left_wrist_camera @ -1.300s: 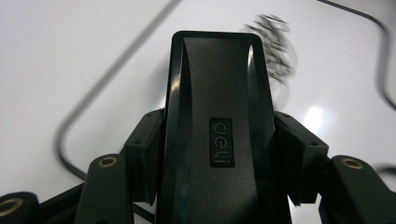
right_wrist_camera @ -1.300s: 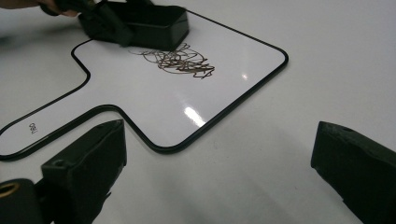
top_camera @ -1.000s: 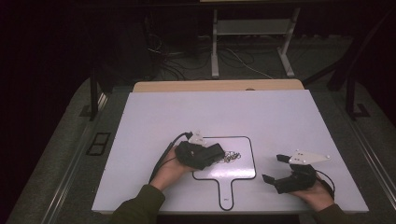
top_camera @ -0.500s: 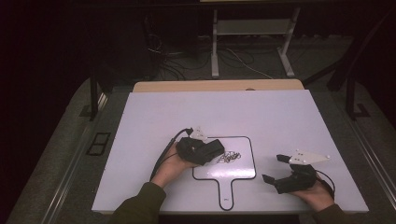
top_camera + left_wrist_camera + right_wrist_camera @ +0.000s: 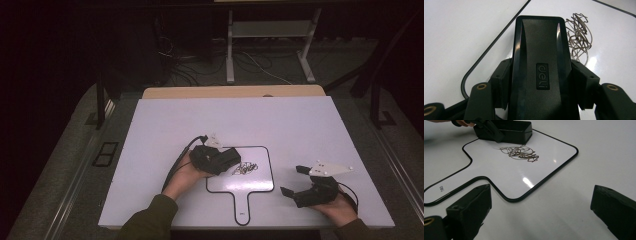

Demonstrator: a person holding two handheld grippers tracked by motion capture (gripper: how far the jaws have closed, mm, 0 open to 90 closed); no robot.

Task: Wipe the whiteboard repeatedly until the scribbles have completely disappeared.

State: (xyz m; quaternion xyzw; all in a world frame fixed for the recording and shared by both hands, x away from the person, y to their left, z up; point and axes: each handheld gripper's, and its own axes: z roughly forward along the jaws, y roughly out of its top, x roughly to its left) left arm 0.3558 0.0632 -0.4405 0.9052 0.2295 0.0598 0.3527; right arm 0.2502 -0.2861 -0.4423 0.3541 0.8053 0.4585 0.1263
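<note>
Small whiteboard sits mid-table, scribble looks fully unwiped, though the high view's dim. Left gripper is clamped on the black eraser, parked on the board just beside the scribble. Right gripper rests nearby, jaws wide apart, holding 0 things.

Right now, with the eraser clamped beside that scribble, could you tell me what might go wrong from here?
1. The left gripper grips the eraser only by its sides; pressing hard could tilt or slip it.
2. The small whiteboard lies loose on the table, and the right gripper is open, off it, so wiping might push it.
3. The scribble may smear rather than clear.
</note>
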